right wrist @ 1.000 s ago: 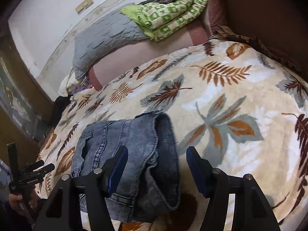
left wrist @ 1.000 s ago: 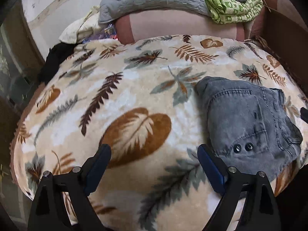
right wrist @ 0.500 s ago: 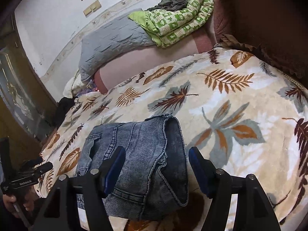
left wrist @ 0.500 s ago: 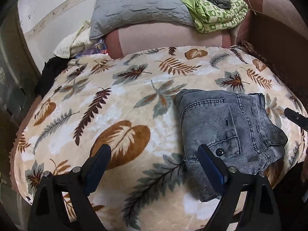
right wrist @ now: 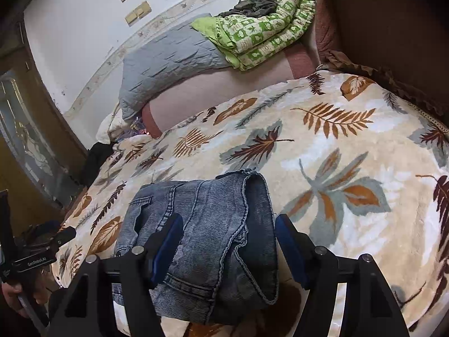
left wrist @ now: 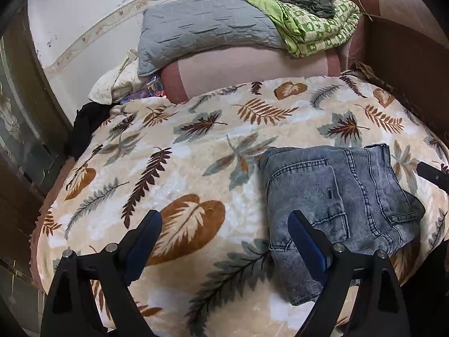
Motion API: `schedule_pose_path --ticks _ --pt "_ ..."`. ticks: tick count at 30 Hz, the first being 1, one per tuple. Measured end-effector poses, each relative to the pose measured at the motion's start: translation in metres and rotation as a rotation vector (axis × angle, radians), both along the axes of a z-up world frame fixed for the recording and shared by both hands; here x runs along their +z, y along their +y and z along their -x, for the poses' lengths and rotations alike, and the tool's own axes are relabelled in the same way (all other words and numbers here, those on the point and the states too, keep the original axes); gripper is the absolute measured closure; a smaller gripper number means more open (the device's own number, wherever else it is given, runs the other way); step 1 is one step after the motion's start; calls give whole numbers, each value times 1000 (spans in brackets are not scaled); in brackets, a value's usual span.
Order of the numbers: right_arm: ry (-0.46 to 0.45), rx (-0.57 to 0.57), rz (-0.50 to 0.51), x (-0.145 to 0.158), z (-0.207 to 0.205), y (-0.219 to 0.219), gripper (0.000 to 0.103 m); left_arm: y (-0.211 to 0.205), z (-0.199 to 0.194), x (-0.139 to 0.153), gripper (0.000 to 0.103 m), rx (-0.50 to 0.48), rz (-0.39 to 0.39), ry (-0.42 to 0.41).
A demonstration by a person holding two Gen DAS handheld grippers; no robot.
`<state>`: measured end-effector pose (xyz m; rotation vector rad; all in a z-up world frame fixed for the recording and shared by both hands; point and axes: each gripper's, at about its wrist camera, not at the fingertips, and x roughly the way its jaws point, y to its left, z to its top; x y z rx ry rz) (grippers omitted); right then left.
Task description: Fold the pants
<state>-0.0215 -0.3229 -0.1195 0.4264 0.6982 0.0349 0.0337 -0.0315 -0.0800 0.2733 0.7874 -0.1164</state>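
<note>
Folded pants [left wrist: 336, 196] on the bed [left wrist: 196, 168], near edge hidden by fingers.
Left gripper [left wrist: 224, 241] spread, empty; right gripper [right wrist: 228, 241] spread, pinching nothing. Long axis runs six-to-twelve o'clock in right view.

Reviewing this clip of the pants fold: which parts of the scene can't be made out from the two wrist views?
- Near edge of the folded jeans, right wrist view: hidden behind the right gripper frame.
- Jeans' lower corner, left wrist view: covered by the left gripper finger.
- Right gripper, left wrist view: only a dark tip shows, cut off by the edge.
- Items beside the grey pillow: too small to identify.
</note>
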Motion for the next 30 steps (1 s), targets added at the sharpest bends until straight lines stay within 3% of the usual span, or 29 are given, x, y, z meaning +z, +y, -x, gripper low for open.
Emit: schedule_pose_path --ticks 30 --pt "11 28 5 -4 -8 4 31 3 -10 -19 12 38 -24 37"
